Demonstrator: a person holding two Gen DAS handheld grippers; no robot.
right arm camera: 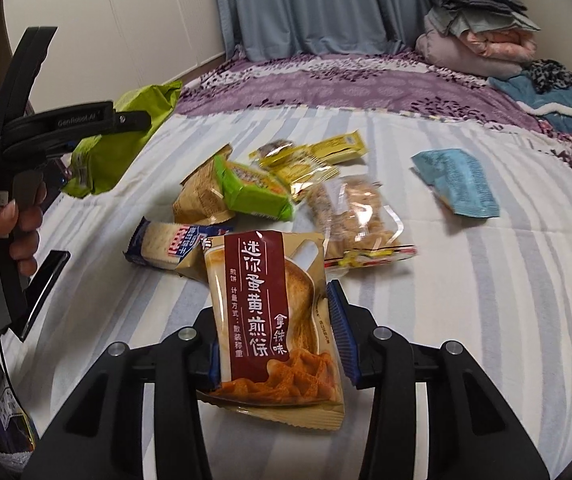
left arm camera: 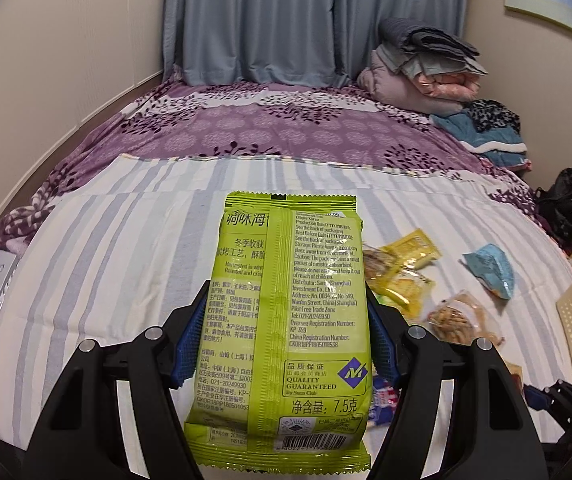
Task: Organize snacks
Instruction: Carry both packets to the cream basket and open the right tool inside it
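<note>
While the right gripper (right arm camera: 275, 344) pinches a tan cookie packet (right arm camera: 273, 320) above the bed (right arm camera: 486, 300), the left gripper (left arm camera: 281, 340) clamps a green seaweed packet (left arm camera: 290, 320) raised off the striped sheet (left arm camera: 125, 240). Behind lies a loose snack pile: blue cracker pack (right arm camera: 169, 244), green pack (right arm camera: 253, 188), yellow packs (right arm camera: 310, 156), clear bag (right arm camera: 354, 216); light-blue packet (right arm camera: 458, 182) well apart. Folded blankets (right arm camera: 474, 40) at far end.
</note>
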